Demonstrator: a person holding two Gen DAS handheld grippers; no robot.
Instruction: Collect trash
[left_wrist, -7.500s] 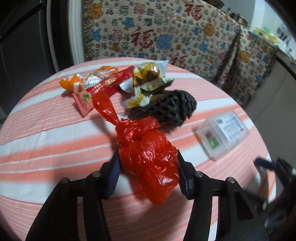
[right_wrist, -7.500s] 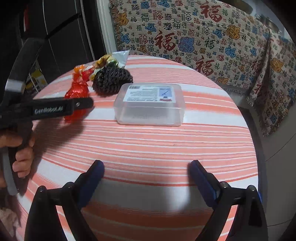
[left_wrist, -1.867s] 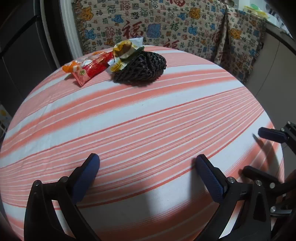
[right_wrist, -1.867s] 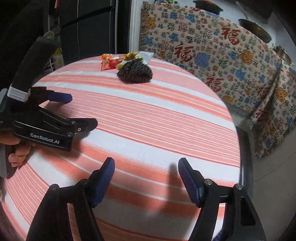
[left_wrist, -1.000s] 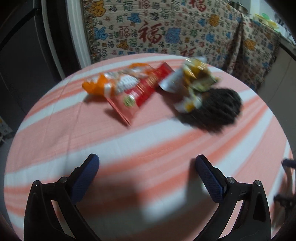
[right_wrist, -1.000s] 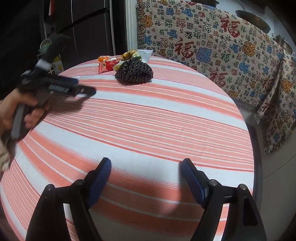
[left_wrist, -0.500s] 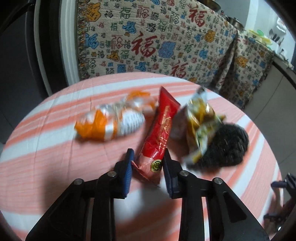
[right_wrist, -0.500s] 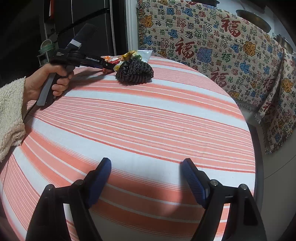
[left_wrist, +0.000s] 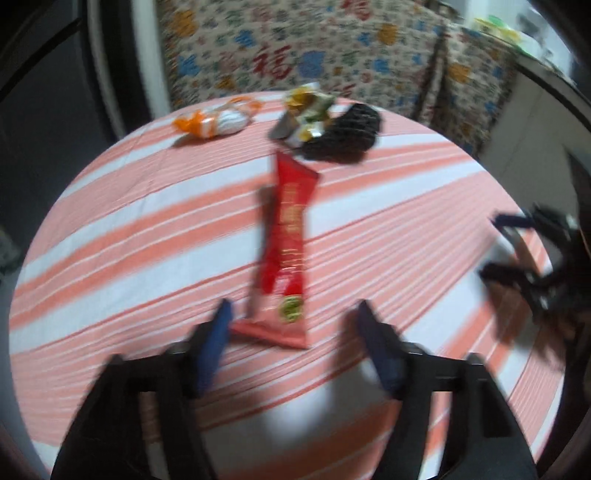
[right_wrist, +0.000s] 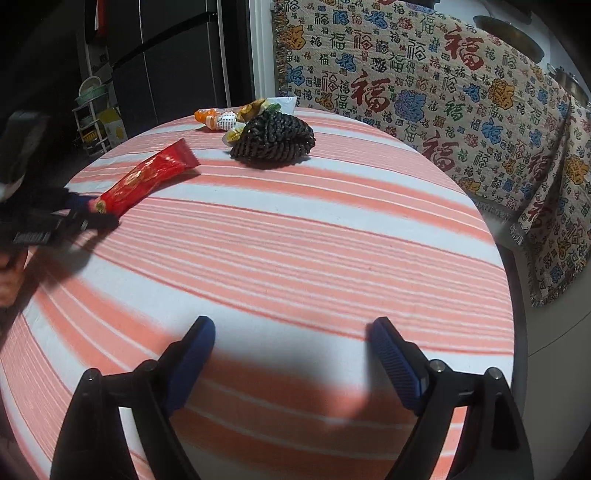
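Note:
A long red wrapper (left_wrist: 290, 236) (right_wrist: 147, 177) lies flat on the striped round table (left_wrist: 129, 221), apart from the other trash. Its near end sits between the fingers of my left gripper (left_wrist: 293, 321) (right_wrist: 92, 212), whose jaws are opening, and the pads no longer press on it. At the far edge lie an orange-and-white wrapper (left_wrist: 218, 122) (right_wrist: 218, 118), a gold-green wrapper (left_wrist: 306, 110) (right_wrist: 255, 107) and a black foam net (left_wrist: 347, 136) (right_wrist: 275, 142). My right gripper (right_wrist: 291, 332) (left_wrist: 517, 251) hovers open over the near right part of the table, its jaws widening with nothing between them.
A cloth with red characters (right_wrist: 424, 85) drapes furniture behind and to the right of the table. Dark cabinet doors (right_wrist: 177, 55) and a small shelf rack (right_wrist: 92, 110) stand at the back left. The table edge curves away on every side.
The left gripper pulled the red wrapper back from the pile toward the near side, and its jaws have parted from it. The right gripper kept its place and opened slightly wider.

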